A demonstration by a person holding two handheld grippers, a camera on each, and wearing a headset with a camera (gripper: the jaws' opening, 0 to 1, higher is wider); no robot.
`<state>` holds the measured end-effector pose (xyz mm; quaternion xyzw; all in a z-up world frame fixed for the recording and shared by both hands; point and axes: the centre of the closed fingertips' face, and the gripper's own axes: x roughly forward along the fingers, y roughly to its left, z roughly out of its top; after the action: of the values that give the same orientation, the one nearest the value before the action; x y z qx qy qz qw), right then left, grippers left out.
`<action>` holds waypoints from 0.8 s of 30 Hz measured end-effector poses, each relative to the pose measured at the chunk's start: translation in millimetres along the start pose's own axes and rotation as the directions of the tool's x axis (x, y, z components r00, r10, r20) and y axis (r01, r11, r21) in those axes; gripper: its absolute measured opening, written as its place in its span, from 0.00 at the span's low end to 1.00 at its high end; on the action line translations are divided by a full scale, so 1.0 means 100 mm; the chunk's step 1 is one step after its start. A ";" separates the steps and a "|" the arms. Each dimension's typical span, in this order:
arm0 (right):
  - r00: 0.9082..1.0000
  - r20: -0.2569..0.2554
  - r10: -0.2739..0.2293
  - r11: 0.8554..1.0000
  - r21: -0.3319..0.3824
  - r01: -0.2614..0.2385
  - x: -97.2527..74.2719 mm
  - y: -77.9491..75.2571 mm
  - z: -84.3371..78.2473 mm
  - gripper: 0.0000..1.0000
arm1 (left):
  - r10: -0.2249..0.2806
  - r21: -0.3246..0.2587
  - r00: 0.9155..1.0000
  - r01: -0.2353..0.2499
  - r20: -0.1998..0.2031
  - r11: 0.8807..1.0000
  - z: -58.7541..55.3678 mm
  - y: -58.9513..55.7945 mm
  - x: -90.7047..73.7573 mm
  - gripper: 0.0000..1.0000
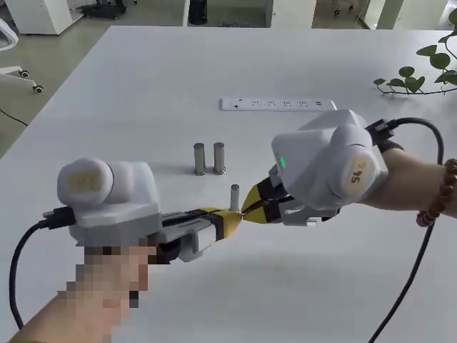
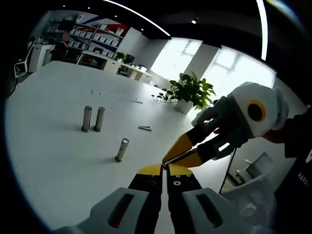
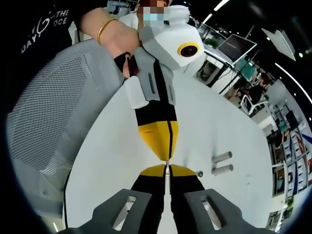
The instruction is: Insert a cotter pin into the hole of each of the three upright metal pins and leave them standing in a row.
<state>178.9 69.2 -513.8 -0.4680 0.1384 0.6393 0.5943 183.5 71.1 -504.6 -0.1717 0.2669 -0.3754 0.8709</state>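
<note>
At the bench [image 1: 128, 93] centre, your paired pins [image 1: 200, 158] and third pin [image 1: 235, 194] stand, silvery cylinders; left gripper [image 2: 165, 168], right gripper [image 3: 167, 171] closed tip-to-tip, grasp unclear.

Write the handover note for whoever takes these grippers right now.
Left gripper: claw shut, tip to tip with the right gripper, whose claw is also shut. Whether a cotter pin sits between them is too small to tell.
Things: two upright silver metal cylinder pins stand side by side on the white table. A third silver metal pin stands alone just behind the claw tips. A small metal piece, perhaps a cotter pin, lies beyond it.
Done: no inserted cotter pin visible.
Left: pin all three and line them up.
</note>
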 end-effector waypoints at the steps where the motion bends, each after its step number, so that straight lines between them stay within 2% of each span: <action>1: 1.000 0.000 0.001 1.000 0.006 -0.001 0.00 0.00 0.00 0.00 | -0.001 0.001 1.000 0.001 0.000 1.000 0.00 0.00 0.00 0.00; 4: 1.000 -0.001 -0.002 0.999 0.032 0.002 -0.01 -0.02 -0.03 0.00 | -0.002 0.014 1.000 0.002 0.007 1.000 0.02 0.00 0.00 0.00; 6: 1.000 0.013 0.001 0.997 0.082 -0.002 -0.02 -0.02 -0.04 0.00 | -0.005 0.032 1.000 0.005 0.012 0.999 0.05 -0.01 0.00 0.00; 7: 0.999 0.029 0.022 0.990 0.141 -0.026 -0.02 0.02 -0.04 0.00 | -0.010 0.038 1.000 0.010 0.012 0.999 0.05 0.00 0.00 0.00; 9: 0.999 0.040 0.014 0.980 0.199 -0.022 -0.03 0.00 -0.07 0.00 | -0.015 0.047 1.000 0.014 0.012 0.999 0.06 0.00 -0.01 0.00; 10: 0.998 0.063 0.009 0.971 0.236 -0.024 -0.04 -0.01 -0.07 0.00 | -0.014 0.065 1.000 0.013 0.014 0.998 0.07 0.00 -0.01 0.00; 13: 0.994 0.112 0.001 0.942 0.334 -0.038 -0.06 -0.02 -0.07 0.00 | -0.020 0.081 1.000 0.019 0.013 0.997 0.07 0.00 -0.02 0.00; 14: 0.992 0.126 0.003 0.925 0.376 -0.050 -0.07 -0.01 -0.08 0.00 | -0.017 0.094 1.000 0.016 0.008 0.995 0.07 0.01 -0.03 0.00; 16: 0.989 0.146 -0.001 0.903 0.425 -0.062 -0.09 -0.01 -0.09 0.01 | -0.017 0.122 1.000 0.017 -0.001 0.992 0.07 0.03 -0.03 0.00; 17: 0.987 0.163 0.006 0.888 0.453 -0.080 -0.10 0.00 -0.10 0.03 | -0.022 0.142 1.000 0.023 -0.007 0.990 0.06 0.02 -0.04 0.00; 19: 0.983 0.184 0.003 0.868 0.488 -0.094 -0.12 0.01 -0.11 0.04 | -0.025 0.177 0.999 0.028 -0.020 0.984 0.05 0.03 -0.04 0.00; 20: 0.980 0.198 0.003 0.854 0.510 -0.106 -0.12 0.02 -0.10 0.04 | -0.028 0.196 0.999 0.033 -0.032 0.980 0.03 0.03 -0.05 0.00; 21: 0.977 0.213 0.003 0.839 0.531 -0.118 -0.13 0.02 -0.09 0.05 | -0.037 0.233 0.998 0.047 -0.048 0.971 0.01 0.03 -0.05 0.00; 22: 0.971 0.238 0.011 0.820 0.554 -0.145 -0.13 0.04 -0.07 0.06 | -0.043 0.249 0.998 0.055 -0.054 0.967 0.00 0.02 -0.05 0.00; 24: 0.963 0.268 0.015 0.791 0.586 -0.175 -0.13 0.07 -0.06 0.06 | -0.054 0.265 0.997 0.069 -0.062 0.962 -0.01 0.00 -0.04 0.00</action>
<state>173.2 54.9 -509.3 -0.1621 0.2829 0.6443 0.6917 180.1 74.0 -503.8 -0.0506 0.2318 -0.4392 0.8665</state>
